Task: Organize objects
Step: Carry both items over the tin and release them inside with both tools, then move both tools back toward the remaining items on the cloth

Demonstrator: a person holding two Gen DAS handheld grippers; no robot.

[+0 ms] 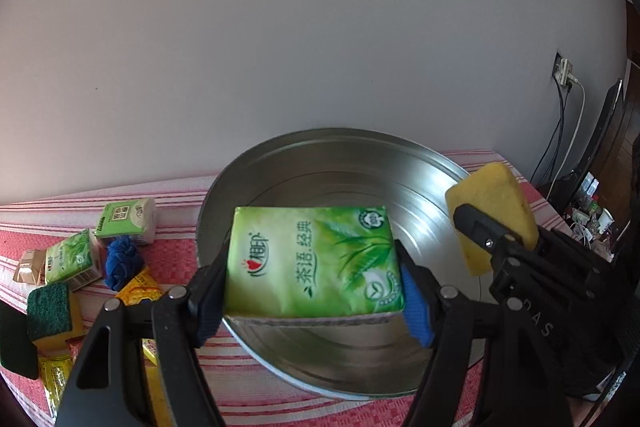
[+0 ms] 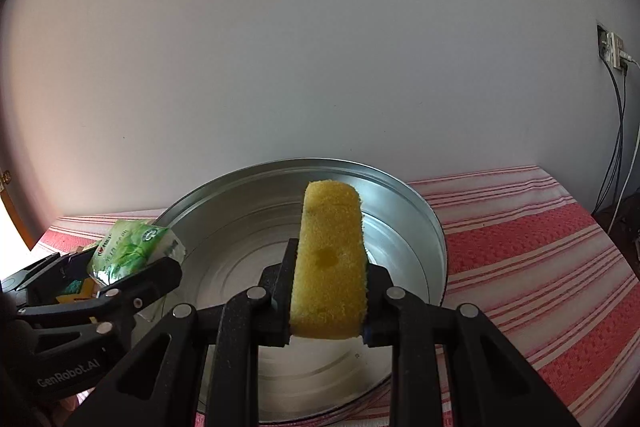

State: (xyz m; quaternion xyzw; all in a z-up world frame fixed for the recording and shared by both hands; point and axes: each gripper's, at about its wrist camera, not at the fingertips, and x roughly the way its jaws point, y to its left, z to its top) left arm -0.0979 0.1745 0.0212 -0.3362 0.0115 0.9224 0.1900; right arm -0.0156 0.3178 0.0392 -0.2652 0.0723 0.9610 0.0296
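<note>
My left gripper is shut on a green tissue pack and holds it above the near left part of a round metal tray. My right gripper is shut on a yellow sponge, held upright over the same tray. The sponge also shows in the left wrist view, at the tray's right rim. The tissue pack shows in the right wrist view, over the tray's left rim. The tray's bare floor shows in both views.
A red and white striped cloth covers the table. Left of the tray lie two more green tissue packs, a blue knotted cloth, a green-topped sponge and yellow packets. A white wall stands close behind, with a socket and cables at right.
</note>
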